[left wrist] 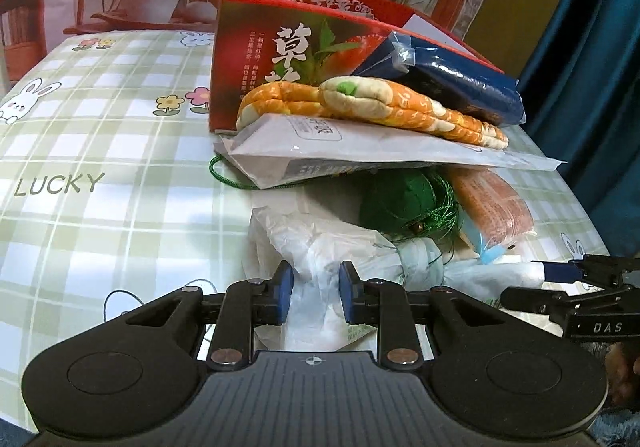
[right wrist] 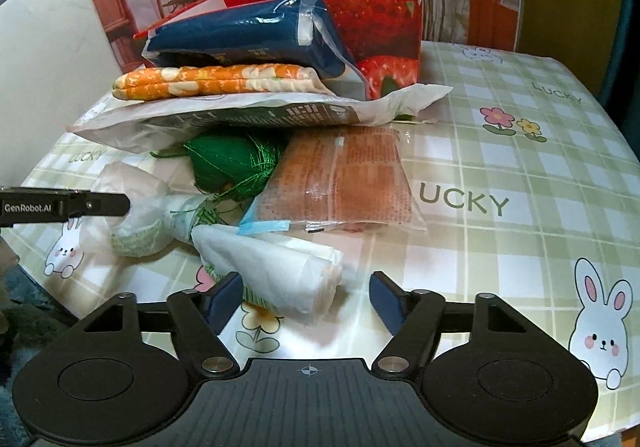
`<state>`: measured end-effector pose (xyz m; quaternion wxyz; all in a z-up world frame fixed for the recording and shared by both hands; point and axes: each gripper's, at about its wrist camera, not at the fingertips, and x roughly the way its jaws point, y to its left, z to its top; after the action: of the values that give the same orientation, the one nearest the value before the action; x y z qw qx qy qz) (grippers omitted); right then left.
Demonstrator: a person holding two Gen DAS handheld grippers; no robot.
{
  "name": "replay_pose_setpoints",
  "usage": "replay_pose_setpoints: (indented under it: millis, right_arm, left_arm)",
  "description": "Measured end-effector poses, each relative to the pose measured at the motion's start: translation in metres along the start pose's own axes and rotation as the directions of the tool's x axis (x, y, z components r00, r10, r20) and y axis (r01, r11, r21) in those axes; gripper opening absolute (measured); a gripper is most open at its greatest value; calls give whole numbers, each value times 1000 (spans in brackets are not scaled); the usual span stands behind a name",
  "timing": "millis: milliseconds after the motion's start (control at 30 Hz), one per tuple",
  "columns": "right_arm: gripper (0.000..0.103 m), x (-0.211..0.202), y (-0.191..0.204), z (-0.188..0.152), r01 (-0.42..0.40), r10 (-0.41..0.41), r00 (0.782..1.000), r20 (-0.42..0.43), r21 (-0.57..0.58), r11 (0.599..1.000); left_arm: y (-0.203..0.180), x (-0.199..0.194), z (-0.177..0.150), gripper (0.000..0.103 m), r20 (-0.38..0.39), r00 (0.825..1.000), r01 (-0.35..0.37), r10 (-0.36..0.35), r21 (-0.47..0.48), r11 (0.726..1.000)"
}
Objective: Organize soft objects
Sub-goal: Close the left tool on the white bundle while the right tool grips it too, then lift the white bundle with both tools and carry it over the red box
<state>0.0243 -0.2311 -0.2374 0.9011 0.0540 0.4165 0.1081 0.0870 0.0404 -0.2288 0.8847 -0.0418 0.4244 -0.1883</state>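
We have the left gripper (left wrist: 312,289) pinched on one end of the white plastic bag (left wrist: 320,247) at the table's (right wrist: 520,127) near edge, in front of the strawberry box (left wrist: 256,35). The right gripper (right wrist: 306,301) stands half open around the bag's other end, not yet pressing. Next we probably close it, then lift together. The cloth reads "LUCKY", the grippers "GenRobot.AI" and "DAS".

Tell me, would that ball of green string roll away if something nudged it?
Probably not far: the green string ball sits wedged under the white packet, beside the orange pack. Its loose strands tangle around the knotted plastic bag, so they would likely drag.
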Motion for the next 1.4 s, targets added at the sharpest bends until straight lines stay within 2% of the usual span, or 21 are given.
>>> replay_pose_setpoints:
  millis: [133, 200, 567, 867, 1400]
  right_arm:
    - [56, -2, -1, 0, -13, 13, 1000, 12, 7, 1000]
    - [48, -1, -1, 0, -26, 25, 1000, 11, 10, 1000]
    - [32, 0, -1, -2, -63, 63, 998, 19, 20, 998]
    - [18, -8, -1, -2, -103, 102, 994, 38, 29, 994]
    - [16, -53, 17, 8, -158, 161, 975, 151, -32, 987]
  left_arm:
    - [-1, 1, -1, 27, -9, 1000, -1, 1, 5, 1000]
    - [-1, 3, 0, 28, -12, 1000, 0, 0, 3, 1000]
    - [1, 7, -3, 30, -23, 1000, 15, -15, -2, 1000]
    - [-3, -9, -3, 17, 22, 1000, 3, -3, 12, 1000]
    - [-9, -85, 5, 16, 179, 984, 23, -24, 7, 1000]
